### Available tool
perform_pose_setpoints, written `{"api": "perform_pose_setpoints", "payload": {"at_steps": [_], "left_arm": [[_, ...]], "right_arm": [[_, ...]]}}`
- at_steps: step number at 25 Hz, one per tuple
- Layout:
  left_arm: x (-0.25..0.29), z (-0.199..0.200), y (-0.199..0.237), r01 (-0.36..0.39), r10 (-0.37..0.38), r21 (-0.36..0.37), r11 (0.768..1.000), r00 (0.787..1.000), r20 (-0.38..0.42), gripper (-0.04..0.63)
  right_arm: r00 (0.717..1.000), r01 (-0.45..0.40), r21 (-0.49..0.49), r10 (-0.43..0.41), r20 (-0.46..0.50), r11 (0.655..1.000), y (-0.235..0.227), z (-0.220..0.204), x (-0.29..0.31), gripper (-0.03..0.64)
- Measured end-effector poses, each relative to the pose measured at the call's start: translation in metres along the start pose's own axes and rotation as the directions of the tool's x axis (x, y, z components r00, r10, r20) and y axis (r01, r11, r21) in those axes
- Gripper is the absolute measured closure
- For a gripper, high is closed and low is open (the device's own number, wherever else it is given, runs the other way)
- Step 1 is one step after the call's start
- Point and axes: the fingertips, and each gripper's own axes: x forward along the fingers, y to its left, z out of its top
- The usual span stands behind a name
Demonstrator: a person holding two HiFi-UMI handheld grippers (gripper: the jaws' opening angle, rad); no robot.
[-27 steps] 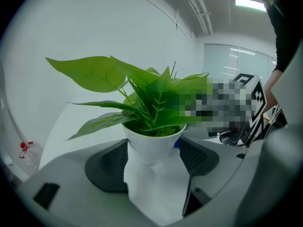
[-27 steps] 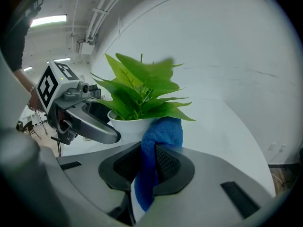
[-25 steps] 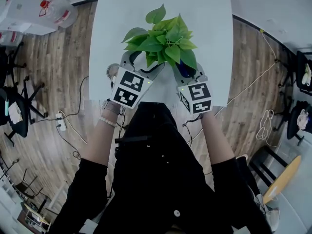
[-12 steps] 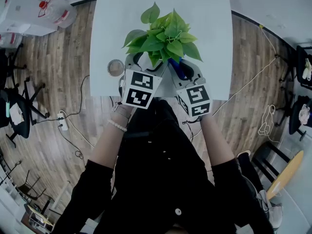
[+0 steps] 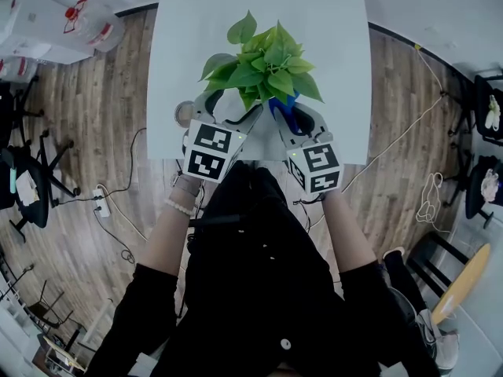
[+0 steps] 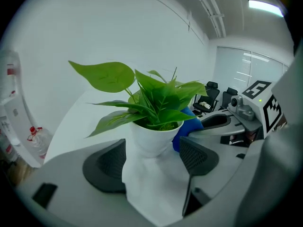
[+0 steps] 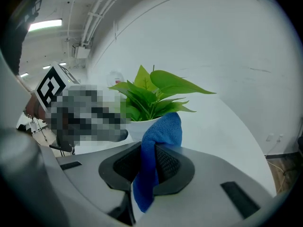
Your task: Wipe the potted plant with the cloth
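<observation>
One potted plant [image 5: 263,69] is seen on one white worktop [image 5: 338,38]. One blue cloth [image 7: 158,141] is counted. Two grippers are seen, the left gripper [image 6: 152,159] and the right gripper [image 7: 147,163]. One big water bottle [image 5: 93,20] is seen on the floor [image 5: 102,132], far left.

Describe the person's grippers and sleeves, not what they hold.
The left gripper and right gripper are pale grey with dark mesh-textured pads, each bearing a white cube of black square markers. Sleeves are black; a beaded bracelet circles the left wrist.
</observation>
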Motion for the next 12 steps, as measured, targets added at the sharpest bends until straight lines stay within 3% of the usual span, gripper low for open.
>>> {"api": "perform_pose_setpoints", "payload": {"at_steps": [8,12], "left_arm": [[-0.035,0.008,0.003,-0.016,0.013,0.064,0.998,0.999,0.050,0.253],[-0.051,0.023,0.004,-0.058,0.048,0.111,0.992,0.995,0.087,0.396]], "right_arm": [[1.000,0.029,0.032,-0.029,0.004,0.999,-0.003,0.004,-0.025,0.532],[0.999,0.049,0.025,-0.049,0.006,0.998,-0.004,0.011,-0.042,0.532]]}}
